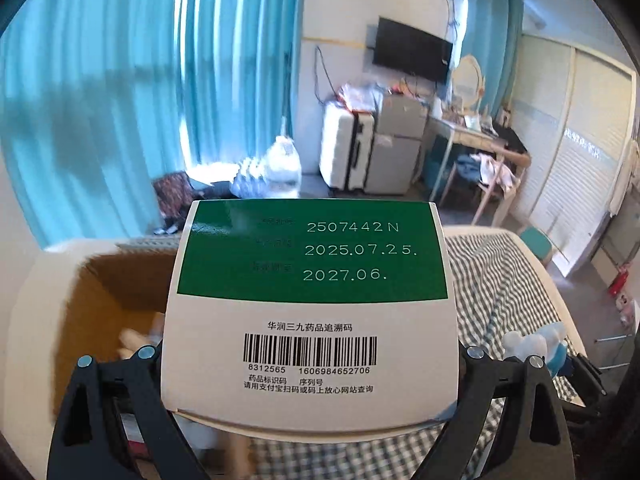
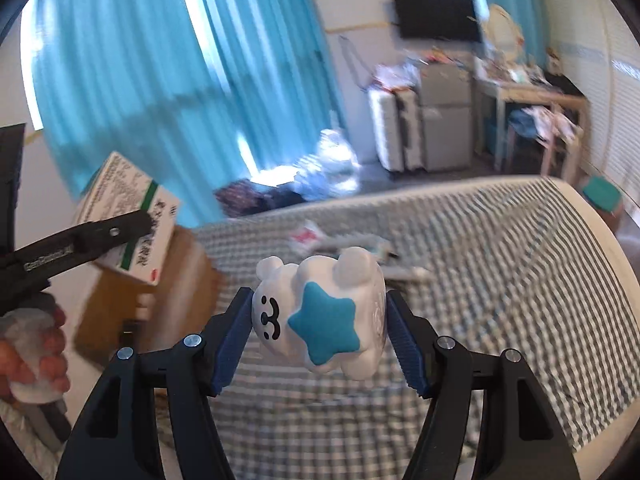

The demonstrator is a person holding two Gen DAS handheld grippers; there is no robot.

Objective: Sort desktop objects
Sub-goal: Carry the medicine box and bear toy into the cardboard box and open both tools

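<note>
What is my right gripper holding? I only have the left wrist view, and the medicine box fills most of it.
Observer: The right gripper is clamped on a white bear figurine with a blue star on its side.
Operator: Is it over the cardboard box?
Observer: No, it hangs above the checked cloth, right of the cardboard box.
Operator: And where does my medicine box sit from there?
Observer: The medicine box is tilted in the left gripper, above the cardboard box's near corner.
Operator: Anything left on the cloth?
Observer: Yes, a few small blurred items beyond the figurine; I cannot tell what they are.
</note>
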